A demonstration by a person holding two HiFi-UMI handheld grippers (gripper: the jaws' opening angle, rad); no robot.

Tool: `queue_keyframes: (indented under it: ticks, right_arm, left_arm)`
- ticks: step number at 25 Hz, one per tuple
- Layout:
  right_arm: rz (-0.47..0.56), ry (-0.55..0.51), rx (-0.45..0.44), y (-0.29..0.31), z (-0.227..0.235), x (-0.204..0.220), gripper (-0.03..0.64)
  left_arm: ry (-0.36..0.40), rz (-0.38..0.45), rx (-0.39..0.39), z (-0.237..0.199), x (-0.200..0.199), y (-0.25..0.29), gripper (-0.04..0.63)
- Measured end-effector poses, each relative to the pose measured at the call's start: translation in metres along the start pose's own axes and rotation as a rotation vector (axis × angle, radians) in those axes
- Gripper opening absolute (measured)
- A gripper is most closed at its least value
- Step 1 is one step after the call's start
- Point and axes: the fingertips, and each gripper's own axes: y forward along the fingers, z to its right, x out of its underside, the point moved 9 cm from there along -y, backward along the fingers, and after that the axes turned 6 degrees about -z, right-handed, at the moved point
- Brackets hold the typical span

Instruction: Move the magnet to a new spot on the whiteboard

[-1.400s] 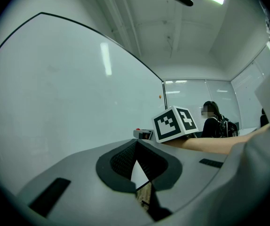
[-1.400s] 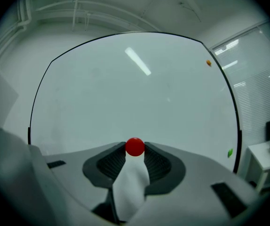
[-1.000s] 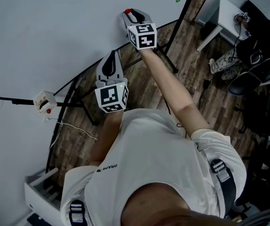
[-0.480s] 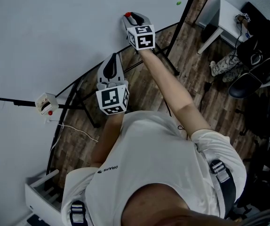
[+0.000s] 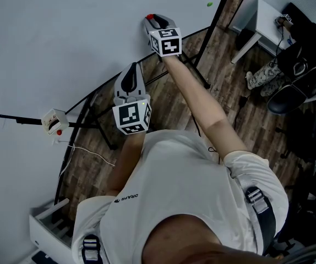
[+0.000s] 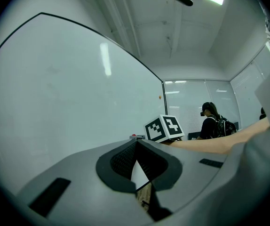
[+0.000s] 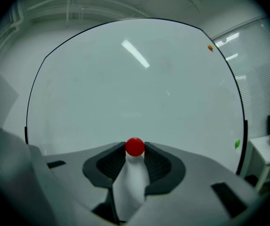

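Observation:
The whiteboard (image 5: 64,32) fills the left of the head view. A small round red magnet (image 7: 135,147) sits pinched between the tips of my right gripper (image 7: 135,149), which is shut on it right at the board's face (image 7: 135,79). In the head view the same magnet (image 5: 150,17) shows at the tip of the right gripper (image 5: 153,20); I cannot tell whether it touches the board. My left gripper (image 5: 132,65) hovers lower and nearer, beside the board, its jaws meeting at the tips (image 6: 136,144) with nothing between them.
An orange magnet (image 7: 210,47) and a green magnet (image 7: 237,144) stick near the board's right edge. The board's black stand legs (image 5: 201,54) stand on wood floor. A small box (image 5: 53,120) rests on the marker ledge. A white table (image 5: 268,21) and bags (image 5: 304,59) are at right.

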Motion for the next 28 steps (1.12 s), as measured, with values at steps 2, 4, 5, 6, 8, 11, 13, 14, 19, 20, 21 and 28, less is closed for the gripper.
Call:
queue_keyframes:
  ticks: [2, 4, 5, 6, 8, 11, 13, 14, 19, 20, 21, 28]
  right_arm:
    - [-0.002, 0.0, -0.001, 0.003, 0.0, 0.001, 0.13]
    - [-0.004, -0.003, -0.001, 0.005, 0.0, 0.001, 0.13]
    - [-0.004, -0.003, -0.002, 0.006, -0.001, 0.001, 0.13]
    - [-0.003, -0.004, -0.002, 0.007, -0.001, 0.001, 0.13]
    - [-0.003, -0.009, -0.004, 0.009, -0.001, 0.002, 0.13]
    - [-0.009, -0.007, -0.009, 0.01, 0.001, 0.003, 0.13]
    - [-0.011, -0.01, -0.011, 0.011, 0.001, 0.004, 0.13]
    - [-0.011, -0.011, -0.013, 0.012, 0.001, 0.004, 0.13]
    - [-0.02, -0.013, -0.016, 0.017, 0.001, 0.005, 0.13]
    - [-0.021, -0.012, -0.016, 0.018, 0.002, 0.005, 0.13]
    - [-0.022, -0.012, -0.015, 0.019, 0.002, 0.006, 0.13]
    - [-0.027, -0.009, -0.017, 0.023, 0.004, 0.006, 0.13]
  left_arm:
    - [0.0, -0.001, 0.002, 0.0, 0.001, 0.0, 0.002]
    - [-0.001, -0.002, 0.004, 0.0, 0.003, 0.0, 0.002]
    - [-0.001, -0.002, 0.005, -0.001, 0.003, 0.0, 0.002]
    - [-0.001, -0.002, 0.005, -0.001, 0.003, 0.0, 0.002]
    - [-0.002, -0.002, 0.005, 0.0, 0.003, 0.0, 0.003]
    - [-0.002, -0.002, 0.005, 0.001, 0.002, 0.0, 0.002]
    - [-0.002, -0.004, 0.005, 0.002, 0.003, 0.0, 0.002]
    - [-0.002, -0.004, 0.004, 0.002, 0.003, 0.0, 0.002]
    - [-0.002, -0.005, 0.004, 0.0, 0.003, 0.0, 0.002]
    - [-0.003, -0.005, 0.003, 0.0, 0.003, 0.001, 0.002]
    - [-0.003, -0.005, 0.003, 0.0, 0.004, 0.001, 0.002]
    - [-0.005, -0.007, 0.002, -0.003, 0.004, 0.002, 0.002]
